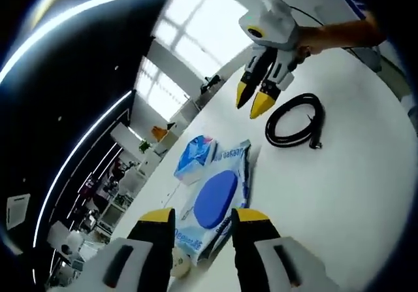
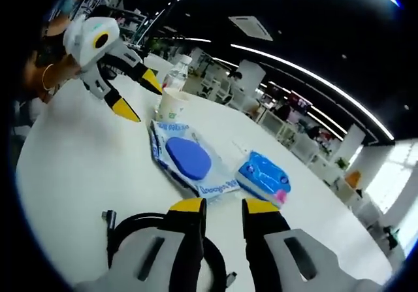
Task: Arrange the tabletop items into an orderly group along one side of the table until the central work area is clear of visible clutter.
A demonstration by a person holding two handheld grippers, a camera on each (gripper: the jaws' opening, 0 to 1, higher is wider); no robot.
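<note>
A round white table (image 1: 353,194) holds a handful of loose items. In the left gripper view, the left gripper (image 1: 202,223) rises from the bottom with its yellow-tipped jaws apart and nothing between them, hovering just over the near end of a flat wet-wipes pack (image 1: 219,204) that has a blue oval lid. Just beyond that pack lies a smaller blue tissue packet (image 1: 196,156). To the right of both, well apart from them, a black cable (image 1: 295,120) sits coiled in a loop on the bare white surface. Above the cable hangs the right gripper (image 1: 255,99), held by a person's hand, its jaws slightly parted and empty. In the right gripper view, the right gripper (image 2: 222,208) shows its jaws apart above the coiled cable (image 2: 130,230), with the wipes pack (image 2: 189,161) ahead and the tissue packet (image 2: 262,178) to its right. A paper cup (image 2: 171,106) stands at the pack's far end, touching or nearly so, and a clear plastic bottle (image 2: 176,73) stands just behind it.
</note>
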